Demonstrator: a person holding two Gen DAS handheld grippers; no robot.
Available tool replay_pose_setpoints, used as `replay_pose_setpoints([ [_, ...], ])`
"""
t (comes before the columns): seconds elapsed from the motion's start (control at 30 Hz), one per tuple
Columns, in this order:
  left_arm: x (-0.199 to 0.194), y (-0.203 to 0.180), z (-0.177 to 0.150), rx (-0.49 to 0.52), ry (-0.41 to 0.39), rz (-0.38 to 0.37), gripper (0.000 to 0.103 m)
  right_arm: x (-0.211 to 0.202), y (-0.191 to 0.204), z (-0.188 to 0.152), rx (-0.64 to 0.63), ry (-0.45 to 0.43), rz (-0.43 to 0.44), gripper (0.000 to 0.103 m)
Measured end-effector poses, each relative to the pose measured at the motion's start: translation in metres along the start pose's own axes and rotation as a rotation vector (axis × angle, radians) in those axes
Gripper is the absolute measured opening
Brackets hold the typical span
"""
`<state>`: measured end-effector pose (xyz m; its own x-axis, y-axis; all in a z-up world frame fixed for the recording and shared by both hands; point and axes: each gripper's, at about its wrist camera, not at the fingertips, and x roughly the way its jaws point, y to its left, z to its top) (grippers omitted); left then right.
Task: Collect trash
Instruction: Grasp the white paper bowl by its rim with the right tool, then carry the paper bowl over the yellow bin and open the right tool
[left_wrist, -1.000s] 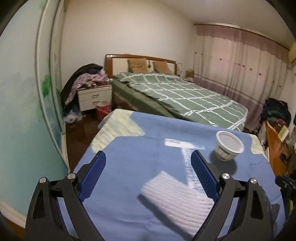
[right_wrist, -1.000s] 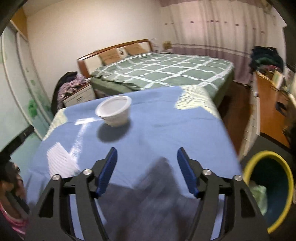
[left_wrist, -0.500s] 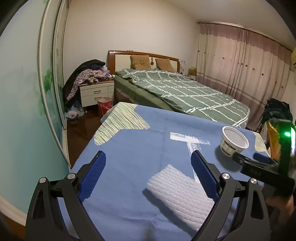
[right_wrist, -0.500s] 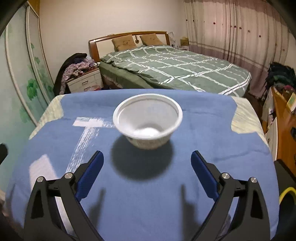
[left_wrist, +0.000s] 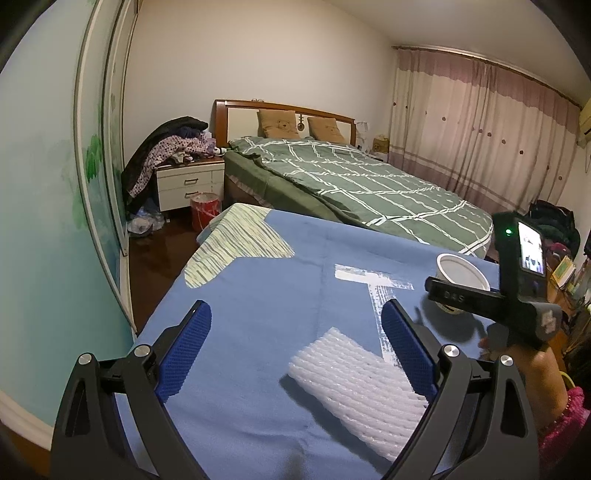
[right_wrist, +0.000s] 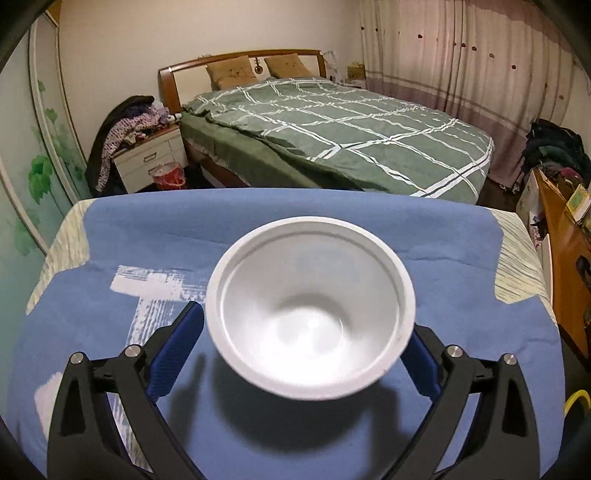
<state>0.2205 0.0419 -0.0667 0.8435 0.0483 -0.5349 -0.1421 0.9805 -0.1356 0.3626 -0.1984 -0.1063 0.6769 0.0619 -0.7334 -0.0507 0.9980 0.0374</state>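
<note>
Left wrist view, left gripper (left_wrist: 297, 347): held low over the near end of the table with its jaws spread wide and nothing gripped; it is parked facing the next piece of trash.
Left wrist view, foam sheet (left_wrist: 356, 384): a white ribbed packing sheet lying flat on the blue cloth (left_wrist: 266, 302), its right end just beside or under the right pad, the left pad well apart from it; no pad is seen pressing on it.
Left wrist view, right gripper (left_wrist: 458, 295): seen from the side, carried by a hand (left_wrist: 517, 354) in a pink sleeve, brought in low beside the white bowl (left_wrist: 461, 275) so that a finger passes along the bowl's near wall.
Left wrist view, bed (left_wrist: 369, 188): stands beyond the table and plays no part in the task.

Right wrist view, right gripper (right_wrist: 306, 343): its jaws have just been opening and now stand wide, wide enough to take the bowl across its full width.
Right wrist view, white bowl (right_wrist: 310, 314): empty, upright on the blue cloth (right_wrist: 147, 229), sitting between the two blue pads (right_wrist: 173, 350); the rim hides the right pad's face, so contact there cannot be settled, and the left pad appears just clear of the wall.
Right wrist view, bin rim (right_wrist: 576, 402): a yellow arc at the lower right edge, probably the container meant for the trash; too little is shown to be sure.
Step in hand, judged: straddling the bowl before closing on it.
</note>
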Motion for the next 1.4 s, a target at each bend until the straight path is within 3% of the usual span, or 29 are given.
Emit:
replay_pose_setpoints([
  [0.07, 0.000, 0.001, 0.000, -0.005, 0.003, -0.001, 0.092, 0.003, 0.001, 0.002, 0.000, 0.007, -0.007, 0.093],
  [0.17, 0.002, 0.002, 0.000, -0.010, 0.011, -0.002, 0.092, 0.005, -0.003, 0.001, 0.016, 0.023, 0.000, 0.077],
  [0.53, 0.005, 0.001, -0.002, -0.005, 0.019, 0.001, 0.092, -0.021, -0.024, -0.017, 0.064, -0.010, 0.027, 0.077],
  [0.83, 0.005, -0.006, -0.004, 0.024, 0.017, -0.005, 0.092, -0.092, -0.071, -0.060, 0.108, -0.062, 0.026, 0.077],
  [1.13, 0.009, -0.039, -0.022, 0.121, 0.086, -0.039, 0.092, -0.178, -0.184, -0.134, 0.247, -0.135, -0.184, 0.077],
  [1.4, 0.023, -0.053, -0.043, 0.106, 0.242, -0.057, 0.092, -0.211, -0.265, -0.186, 0.364, -0.125, -0.343, 0.077],
])
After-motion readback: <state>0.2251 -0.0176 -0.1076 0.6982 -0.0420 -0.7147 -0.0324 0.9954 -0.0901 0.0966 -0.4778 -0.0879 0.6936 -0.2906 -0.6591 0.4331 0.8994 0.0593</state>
